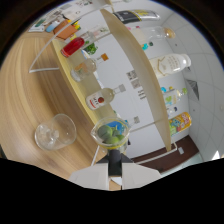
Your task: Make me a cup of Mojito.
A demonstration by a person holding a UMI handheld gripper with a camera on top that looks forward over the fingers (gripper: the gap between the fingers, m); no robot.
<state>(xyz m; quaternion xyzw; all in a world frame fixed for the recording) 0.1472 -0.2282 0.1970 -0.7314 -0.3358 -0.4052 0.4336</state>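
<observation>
I see the view rolled hard to one side, so the wooden table and the shelf unit run diagonally. My gripper sits at the bottom, its two pale fingers close together with only a narrow dark gap between them. I cannot tell whether they are pinching anything; the tips are hidden in shadow under the bowl.

Just ahead of the fingers is a small clear glass bowl holding green pieces that look like lime wedges and leaves. It appears to touch or sit right above the fingertips, but contact is unclear.

Beside the bowl, out on the table, stands an empty stemmed cocktail glass, well apart from the fingers.

Beyond the bowl, along the lower shelf board, I count a clear bottle with a red-and-white label, lying sideways in this view, then a clear glass container, a bottle of red liquid, something green next to it, and an orange box at the far end.

On the upper shelf side there is a large pale bottle, a smaller clear bottle, a dark-labelled bottle and a yellow-orange packet. White wall behind the shelves carries small stickers, too small to read.
</observation>
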